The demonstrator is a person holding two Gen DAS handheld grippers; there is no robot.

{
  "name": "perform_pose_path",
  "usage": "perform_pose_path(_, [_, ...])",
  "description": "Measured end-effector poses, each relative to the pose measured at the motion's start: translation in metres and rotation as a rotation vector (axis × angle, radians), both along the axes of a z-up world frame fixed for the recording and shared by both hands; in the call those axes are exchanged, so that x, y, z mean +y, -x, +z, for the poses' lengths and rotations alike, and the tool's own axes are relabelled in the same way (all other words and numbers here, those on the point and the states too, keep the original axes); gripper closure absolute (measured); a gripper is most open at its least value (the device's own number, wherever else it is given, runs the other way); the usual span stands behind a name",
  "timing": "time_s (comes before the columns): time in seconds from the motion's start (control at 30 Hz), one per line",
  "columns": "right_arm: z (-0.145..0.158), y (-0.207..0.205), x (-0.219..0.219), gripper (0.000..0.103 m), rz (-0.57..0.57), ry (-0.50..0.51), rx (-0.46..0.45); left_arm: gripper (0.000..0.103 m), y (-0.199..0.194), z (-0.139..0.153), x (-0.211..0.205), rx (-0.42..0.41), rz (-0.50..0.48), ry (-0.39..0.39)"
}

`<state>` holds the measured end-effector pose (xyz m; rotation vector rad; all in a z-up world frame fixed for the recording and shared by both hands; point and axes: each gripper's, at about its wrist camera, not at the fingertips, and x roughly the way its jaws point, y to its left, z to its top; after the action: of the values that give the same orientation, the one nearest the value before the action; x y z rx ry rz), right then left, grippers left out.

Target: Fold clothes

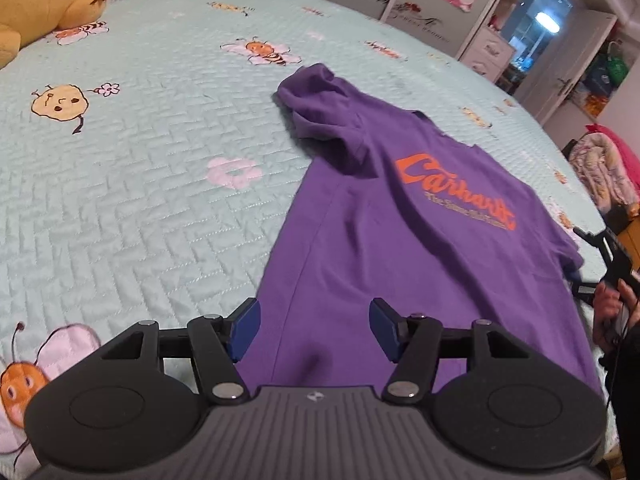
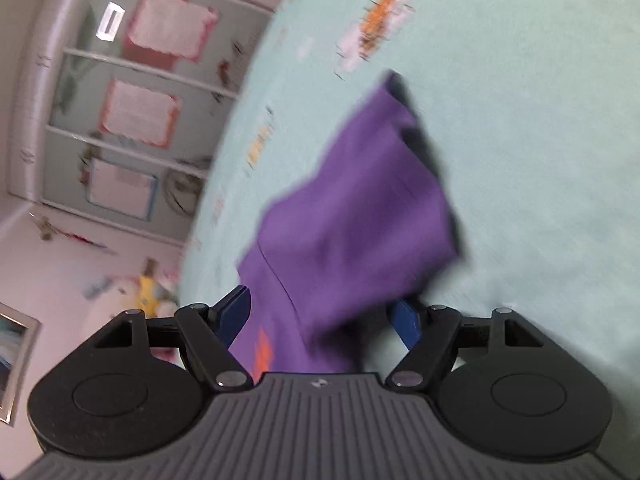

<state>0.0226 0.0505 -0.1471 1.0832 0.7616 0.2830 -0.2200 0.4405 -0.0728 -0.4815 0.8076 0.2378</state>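
Observation:
A purple T-shirt (image 1: 400, 216) with an orange Carhartt print lies spread on the pale green quilted bedspread (image 1: 140, 160). Its far sleeve is bunched up. My left gripper (image 1: 314, 328) is open just above the shirt's near hem, with the cloth passing between its blue pads. In the blurred right wrist view, my right gripper (image 2: 320, 320) is open over a folded-over part of the shirt (image 2: 352, 216), with cloth between its pads. The right gripper also shows at the right edge of the left wrist view (image 1: 608, 256), by the shirt's right side.
Stuffed toys (image 1: 48, 0) sit at the head of the bed, far left. A wardrobe with glass doors (image 1: 440, 0) stands beyond the bed. The bed's right edge (image 1: 580, 184) runs close to the shirt, with clothes piled past it.

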Motion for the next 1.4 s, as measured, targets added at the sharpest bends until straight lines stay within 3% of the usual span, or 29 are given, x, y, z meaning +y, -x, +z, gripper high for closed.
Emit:
perform_pose_path(0.03, [0.000,-0.013,0.002,0.085,0.008,0.006,-0.005,0.040,-0.004,-0.002,0.000,0.011,0.004,-0.001])
perform_pose_path(0.07, [0.001,-0.028,0.002,0.099,0.036,0.030,0.002,0.040,-0.008,-0.004,0.001,0.022,0.008,-0.002])
perform_pose_path(0.1, [0.007,-0.037,-0.001,0.103,0.033,0.090,-0.007,0.040,-0.013,-0.003,-0.001,0.021,0.005,-0.003])
perform_pose_path(0.2, [0.035,-0.041,-0.027,0.103,0.017,0.207,-0.123,0.040,-0.025,0.003,-0.007,-0.019,-0.030,-0.003])
perform_pose_path(0.27, [0.048,-0.034,-0.035,0.101,0.032,0.340,-0.142,0.040,-0.033,0.006,-0.012,-0.040,-0.058,-0.006])
perform_pose_path(0.33, [0.040,-0.024,-0.043,0.083,0.066,0.363,-0.051,0.040,-0.044,0.010,-0.013,-0.057,-0.077,-0.015])
perform_pose_path(0.43, [0.038,0.001,-0.053,0.077,0.088,0.414,0.045,0.040,-0.062,0.022,-0.013,-0.089,-0.107,-0.044])
perform_pose_path(0.53, [0.063,0.034,-0.066,0.062,0.000,0.399,-0.053,0.038,-0.086,0.038,-0.008,-0.123,-0.134,-0.096])
perform_pose_path(0.57, [0.074,0.041,-0.067,0.060,-0.033,0.412,-0.097,0.033,-0.094,0.042,-0.004,-0.132,-0.141,-0.117])
perform_pose_path(0.67, [0.103,0.038,-0.055,0.046,-0.018,0.450,-0.174,0.029,-0.127,0.038,0.012,-0.093,-0.114,-0.156])
perform_pose_path(0.8, [0.117,0.031,-0.019,0.046,0.053,0.412,-0.196,0.029,-0.159,0.013,0.037,-0.054,-0.040,-0.069])
perform_pose_path(1.0, [0.095,0.087,0.018,0.046,0.115,0.251,-0.224,0.030,-0.180,0.020,0.062,-0.123,0.074,0.045])
perform_pose_path(1.07, [0.084,0.109,0.022,0.046,0.116,0.207,-0.218,0.035,-0.187,0.022,0.070,-0.147,0.112,0.082])
perform_pose_path(1.1, [0.080,0.117,0.019,0.046,0.102,0.189,-0.207,0.047,-0.191,0.023,0.074,-0.159,0.131,0.101])
perform_pose_path(1.13, [0.075,0.125,0.016,0.046,0.086,0.172,-0.196,0.101,-0.194,0.025,0.078,-0.170,0.150,0.120])
perform_pose_path(1.27, [0.072,0.150,0.006,0.046,0.049,0.179,-0.165,0.098,-0.208,0.030,0.095,-0.218,0.226,0.194])
perform_pose_path(1.33, [0.079,0.146,0.000,0.046,0.044,0.193,-0.179,0.101,-0.195,0.055,0.091,-0.259,0.255,0.062])
perform_pose_path(1.4, [0.088,0.145,-0.001,0.046,0.040,0.222,-0.204,0.094,-0.182,0.069,0.086,-0.256,0.264,-0.127])
